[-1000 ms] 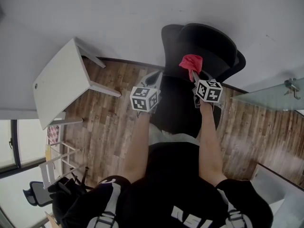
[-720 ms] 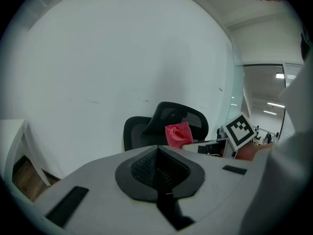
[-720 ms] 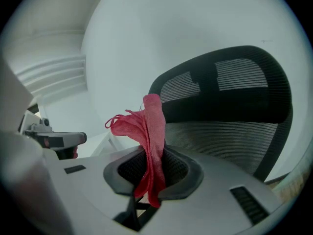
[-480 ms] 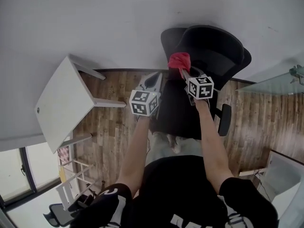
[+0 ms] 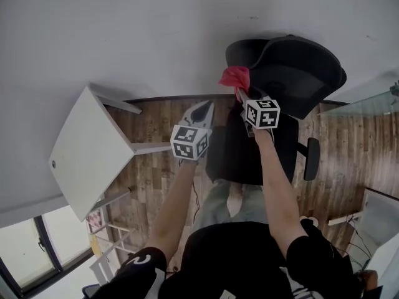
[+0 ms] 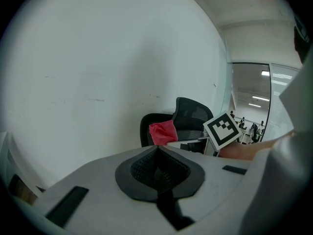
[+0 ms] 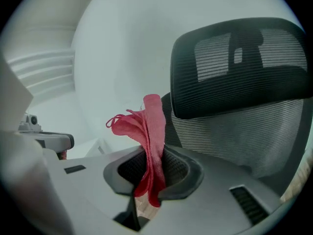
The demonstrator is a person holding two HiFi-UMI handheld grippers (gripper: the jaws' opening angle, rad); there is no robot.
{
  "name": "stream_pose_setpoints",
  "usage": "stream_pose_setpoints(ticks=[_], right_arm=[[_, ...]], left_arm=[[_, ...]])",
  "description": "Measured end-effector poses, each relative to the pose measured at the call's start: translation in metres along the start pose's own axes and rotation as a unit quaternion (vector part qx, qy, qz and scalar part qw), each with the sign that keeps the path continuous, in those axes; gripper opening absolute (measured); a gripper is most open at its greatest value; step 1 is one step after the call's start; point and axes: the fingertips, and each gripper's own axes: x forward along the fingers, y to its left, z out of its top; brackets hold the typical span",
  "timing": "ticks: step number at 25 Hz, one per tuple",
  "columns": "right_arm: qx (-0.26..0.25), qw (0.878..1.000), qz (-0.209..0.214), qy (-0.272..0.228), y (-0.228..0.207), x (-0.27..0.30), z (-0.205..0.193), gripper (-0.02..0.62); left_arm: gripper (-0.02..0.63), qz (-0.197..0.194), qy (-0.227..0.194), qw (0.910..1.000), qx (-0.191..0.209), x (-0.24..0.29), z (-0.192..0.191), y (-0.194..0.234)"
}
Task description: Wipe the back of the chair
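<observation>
A black mesh office chair (image 5: 293, 73) stands against the white wall, its backrest and headrest (image 7: 239, 62) filling the right gripper view. My right gripper (image 5: 240, 95) is shut on a red cloth (image 5: 235, 77), which bunches up at the left edge of the chair back. In the right gripper view the red cloth (image 7: 146, 141) sticks up from between the jaws, just left of the mesh back. My left gripper (image 5: 201, 112) hangs left of the chair, jaws closed with nothing in them. The left gripper view shows the chair (image 6: 193, 119) and cloth (image 6: 163, 131) some way ahead.
A white table (image 5: 87, 151) stands at the left, one leg near my left gripper. A glass panel (image 5: 374, 101) is at the right edge. The chair's armrest (image 5: 312, 159) juts out at the right. Wood flooring (image 5: 156, 161) lies underneath.
The view has shifted, so the chair sits further right and higher in frame. My right gripper with the cloth has stayed at the chair back's left edge. The left gripper has hardly moved.
</observation>
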Motion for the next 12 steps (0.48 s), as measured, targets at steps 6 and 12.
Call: stream_pose_setpoints(ticks=[6,12], right_arm=[[0.011,0.999,-0.041,-0.019,-0.015,0.031,-0.002,0.086],[0.035,0.996,-0.075,-0.025,-0.035,0.056,-0.002,0.086]], left_arm=[[0.025,-0.011,-0.008,0.9999,0.002,0.009,0.003,0.035],[0.025,-0.029,-0.007,0.9996,0.001,0.024,0.001,0.051]])
